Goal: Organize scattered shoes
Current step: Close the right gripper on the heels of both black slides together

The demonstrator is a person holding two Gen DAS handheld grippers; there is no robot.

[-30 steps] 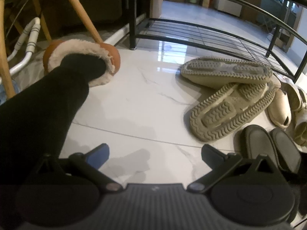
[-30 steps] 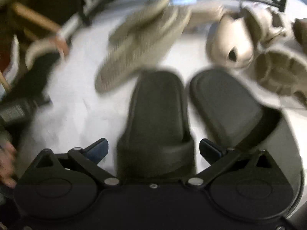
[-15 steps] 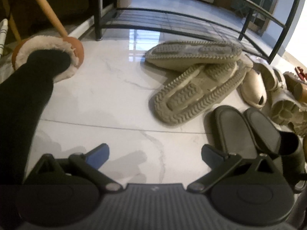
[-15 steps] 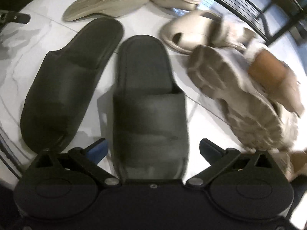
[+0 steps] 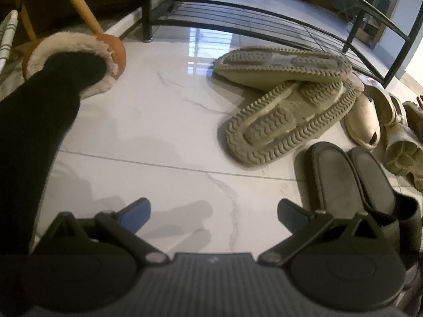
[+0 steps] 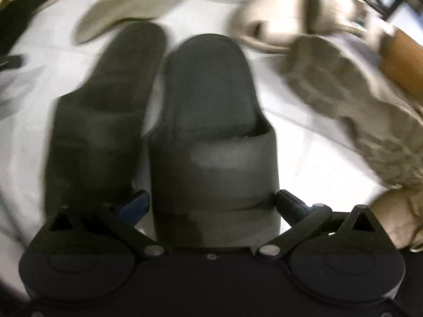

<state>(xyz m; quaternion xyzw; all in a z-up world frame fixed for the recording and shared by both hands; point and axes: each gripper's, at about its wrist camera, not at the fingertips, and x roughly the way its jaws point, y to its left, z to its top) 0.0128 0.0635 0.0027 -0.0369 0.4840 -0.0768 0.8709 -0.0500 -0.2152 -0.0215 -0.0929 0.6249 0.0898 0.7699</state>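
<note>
Two black slide slippers lie side by side on the white marble floor. In the right wrist view my right gripper (image 6: 211, 203) is open with its fingers on either side of the right black slipper (image 6: 211, 121); the left black slipper (image 6: 100, 121) lies beside it. That view is blurred. In the left wrist view my left gripper (image 5: 212, 212) is open and empty above bare floor, with the black slippers (image 5: 351, 185) to its right. Two beige shoes lie sole-up (image 5: 288, 121), one stacked across the other (image 5: 283, 63).
A black metal shoe rack (image 5: 264, 26) stands at the back. A cream sandal (image 5: 364, 121) and more tan shoes (image 6: 357, 111) lie at the right. A fur-lined brown slipper (image 5: 79, 52) with a black-clad leg (image 5: 34, 132) in it is at the left, by a wooden leg (image 5: 79, 5).
The right gripper has swung from one black slipper to the other and moved closer, its fingers now alongside the strap. The left gripper's view has shifted slightly; it stays open and empty.
</note>
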